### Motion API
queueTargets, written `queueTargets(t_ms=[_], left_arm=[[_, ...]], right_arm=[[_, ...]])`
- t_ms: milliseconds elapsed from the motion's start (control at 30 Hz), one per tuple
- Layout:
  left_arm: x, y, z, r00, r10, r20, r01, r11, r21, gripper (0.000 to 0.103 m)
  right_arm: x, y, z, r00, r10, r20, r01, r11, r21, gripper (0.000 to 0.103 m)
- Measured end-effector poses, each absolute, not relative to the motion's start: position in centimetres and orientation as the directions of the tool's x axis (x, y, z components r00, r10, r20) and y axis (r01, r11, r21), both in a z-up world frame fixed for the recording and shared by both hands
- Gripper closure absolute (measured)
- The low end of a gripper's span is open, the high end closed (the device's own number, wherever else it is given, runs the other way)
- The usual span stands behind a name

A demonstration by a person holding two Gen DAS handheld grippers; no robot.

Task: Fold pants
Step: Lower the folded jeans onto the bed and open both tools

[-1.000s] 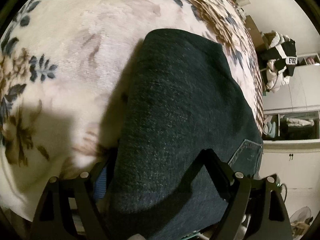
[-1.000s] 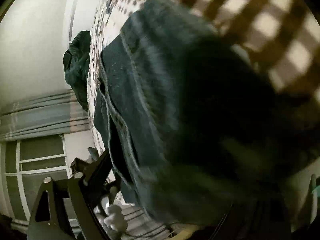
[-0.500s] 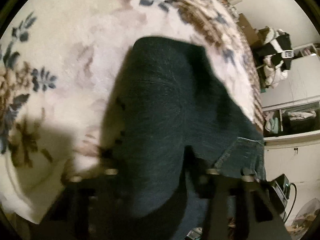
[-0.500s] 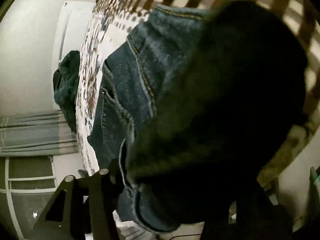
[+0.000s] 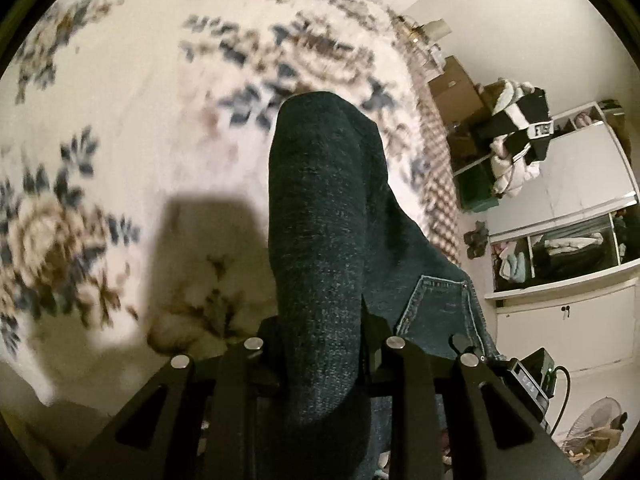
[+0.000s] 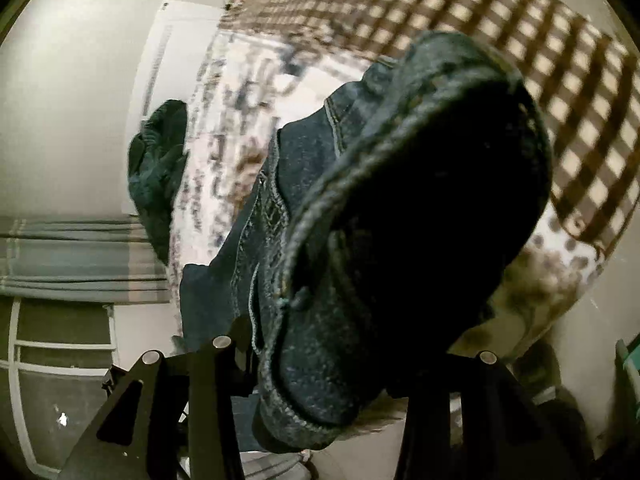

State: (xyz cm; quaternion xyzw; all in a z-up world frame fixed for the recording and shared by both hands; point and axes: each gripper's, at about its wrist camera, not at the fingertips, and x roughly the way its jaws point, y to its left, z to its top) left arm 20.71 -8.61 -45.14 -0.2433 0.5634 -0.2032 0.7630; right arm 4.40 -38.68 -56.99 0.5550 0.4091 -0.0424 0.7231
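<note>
Two grippers' fingers closing, left gripper (image 5: 320, 354) and right gripper (image 6: 352, 354) each pinching jeans (image 5: 320, 208).

A home bedroom. A bed is covered by a cream floral blanket (image 5: 120, 128) over a brown checked sheet (image 6: 540, 92). Along one wall stand white cupboards with open shelves (image 5: 568, 240) holding folded clothes. Grey striped curtains (image 6: 72, 256) hang opposite, beside a window.

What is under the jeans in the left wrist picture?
Under the jeans lies a floral blanket, which shows all around them. The part directly beneath the denim is covered, so whether anything else lies there cannot be seen.
</note>
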Motion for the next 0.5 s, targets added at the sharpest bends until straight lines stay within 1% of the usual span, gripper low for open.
queueTargets(t_ms=[133,233,433,467,500], left_arm=[[24.3,-7.4,-43.0,0.313,-0.607,-0.730,0.062,0.781,-0.622,0.082],[28.5,-6.3,-42.2,0.339,-0.617,-0.711,0.081,0.771,-0.631,0.082],[39.6,-2.8,-42.4,0.366,-0.614,-0.700,0.083,0.770,-0.632,0.082],[41.6,-2.1,-42.6,0.368,-0.613,-0.699,0.081,0.770,-0.632,0.082],[44.2,-1.2,-42.8,0.372,-0.611,-0.698,0.079,0.771,-0.632,0.082]], right_arm=[[8.0,-37.2,-54.1,0.693,0.382,-0.612,0.478,0.392,0.786,0.056],[12.0,-36.0,-51.9,0.716,0.370,-0.592,0.447,0.407,0.796,0.056],[24.6,-33.0,-51.9,0.742,0.346,-0.573,0.426,0.416,0.803,0.056],[25.7,-34.1,-51.8,0.744,0.346,-0.572,0.424,0.419,0.803,0.056],[28.7,-33.2,-52.1,0.746,0.344,-0.570,0.419,0.421,0.804,0.056]])
